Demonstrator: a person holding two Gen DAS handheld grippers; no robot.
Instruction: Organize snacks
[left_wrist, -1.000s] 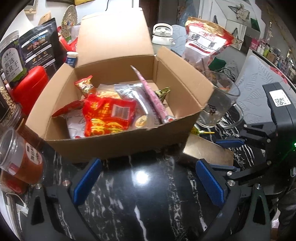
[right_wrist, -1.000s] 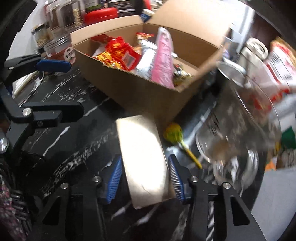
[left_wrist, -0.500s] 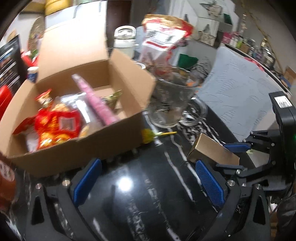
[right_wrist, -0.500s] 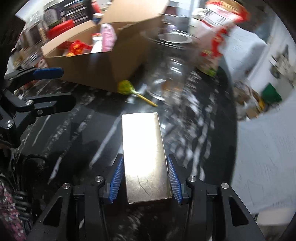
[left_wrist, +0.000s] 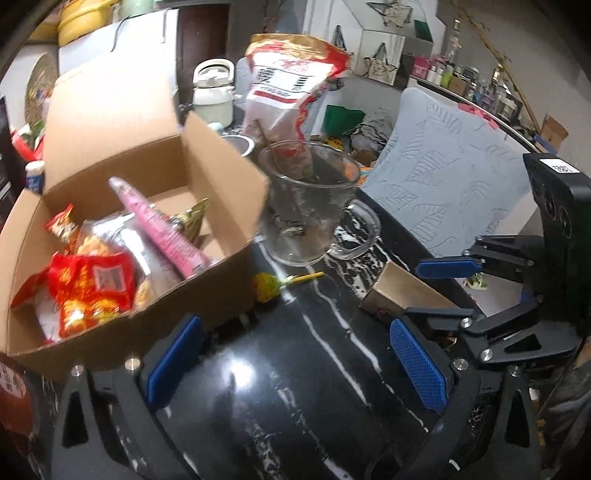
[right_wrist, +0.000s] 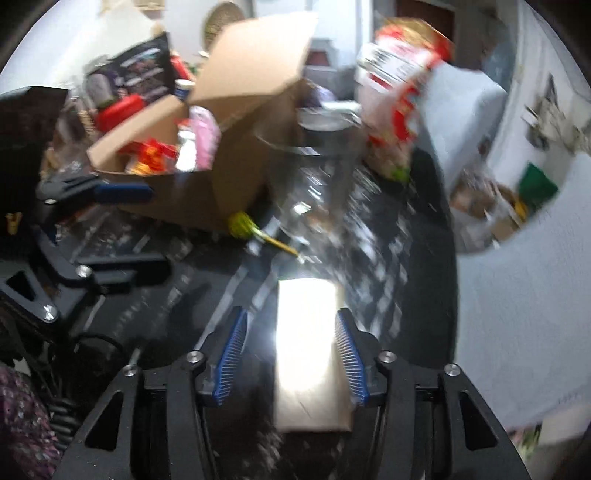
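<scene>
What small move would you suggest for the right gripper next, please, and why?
Probably open a little wider and back off the gold box. The right gripper has just been opening: a dark gap shows beside its left pad, so the box seems set down on the black marble table. The lollipop lies loose by the cardboard box.

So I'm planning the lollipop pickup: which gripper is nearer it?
Left. The lollipop lies just ahead of the left gripper; the right gripper straddles the gold box, farther away.
</scene>
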